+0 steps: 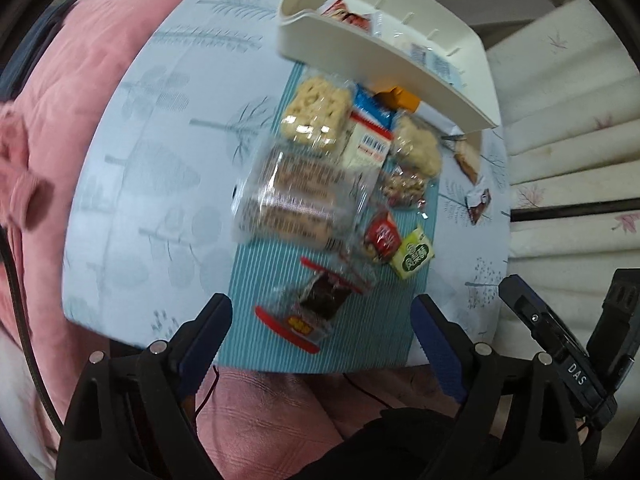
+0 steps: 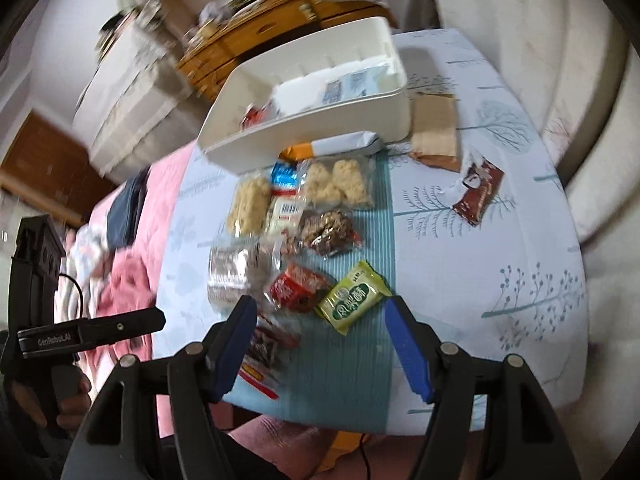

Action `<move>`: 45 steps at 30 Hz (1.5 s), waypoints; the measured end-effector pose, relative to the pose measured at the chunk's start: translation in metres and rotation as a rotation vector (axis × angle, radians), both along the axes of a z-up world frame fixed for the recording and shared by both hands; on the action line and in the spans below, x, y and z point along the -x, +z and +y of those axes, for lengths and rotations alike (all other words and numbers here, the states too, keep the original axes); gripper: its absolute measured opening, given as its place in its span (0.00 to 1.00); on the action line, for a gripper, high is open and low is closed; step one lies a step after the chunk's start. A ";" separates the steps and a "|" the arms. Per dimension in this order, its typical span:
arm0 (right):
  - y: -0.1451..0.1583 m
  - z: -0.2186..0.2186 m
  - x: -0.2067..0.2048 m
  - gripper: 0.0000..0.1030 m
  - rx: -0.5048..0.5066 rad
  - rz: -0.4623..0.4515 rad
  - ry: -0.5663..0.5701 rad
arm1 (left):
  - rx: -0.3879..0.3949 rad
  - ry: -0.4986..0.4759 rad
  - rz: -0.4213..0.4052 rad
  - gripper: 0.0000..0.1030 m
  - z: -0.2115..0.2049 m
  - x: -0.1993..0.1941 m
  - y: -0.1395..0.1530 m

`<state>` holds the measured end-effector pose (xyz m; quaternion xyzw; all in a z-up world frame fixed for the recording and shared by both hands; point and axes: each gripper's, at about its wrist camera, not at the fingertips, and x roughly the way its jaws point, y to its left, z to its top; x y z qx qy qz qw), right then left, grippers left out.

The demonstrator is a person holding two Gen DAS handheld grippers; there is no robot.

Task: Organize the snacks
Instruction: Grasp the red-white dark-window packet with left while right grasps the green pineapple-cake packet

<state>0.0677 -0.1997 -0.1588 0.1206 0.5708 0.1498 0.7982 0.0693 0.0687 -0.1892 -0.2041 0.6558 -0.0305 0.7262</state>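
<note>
Several wrapped snacks lie on a teal striped mat (image 1: 340, 336) (image 2: 352, 360) on a small table. Nearest my left gripper (image 1: 322, 316) is a dark bar in a clear red-edged wrapper (image 1: 312, 308). A green packet (image 1: 412, 254) (image 2: 354, 296), a red packet (image 1: 382, 236) (image 2: 298, 286) and rice-cracker packs (image 1: 316, 110) (image 2: 336, 182) lie beyond. A white bin (image 1: 384, 68) (image 2: 312, 136) at the far end holds a few packets. My right gripper (image 2: 320, 340) hovers just short of the green packet. Both grippers are open and empty.
A brown wrapper (image 2: 478, 192) (image 1: 478, 202) and a tan packet (image 2: 434, 132) lie off the mat on the leaf-print tablecloth (image 1: 160, 184) (image 2: 500, 264). Pink bedding (image 1: 72, 120) is left of the table, white cushions (image 1: 572, 152) right, wooden shelves (image 2: 280, 12) behind.
</note>
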 end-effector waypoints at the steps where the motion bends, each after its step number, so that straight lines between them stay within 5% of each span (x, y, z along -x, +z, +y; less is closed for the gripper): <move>1: -0.002 0.000 0.000 0.65 0.010 -0.003 0.038 | -0.004 0.016 0.007 0.87 -0.002 0.005 -0.003; 7: -0.013 0.005 0.003 0.65 0.067 -0.038 0.213 | -0.043 0.060 0.031 0.87 -0.020 0.025 -0.025; 23: -0.060 0.031 0.009 0.65 0.224 -0.196 0.587 | -0.228 -0.046 -0.002 0.87 -0.054 0.018 -0.083; 36: -0.098 0.032 0.003 0.65 0.263 -0.219 0.673 | -0.405 -0.234 -0.037 0.87 -0.095 -0.004 -0.118; 45: -0.110 0.041 -0.002 0.65 0.263 -0.245 0.715 | -0.355 -0.190 -0.091 0.79 -0.094 -0.007 -0.128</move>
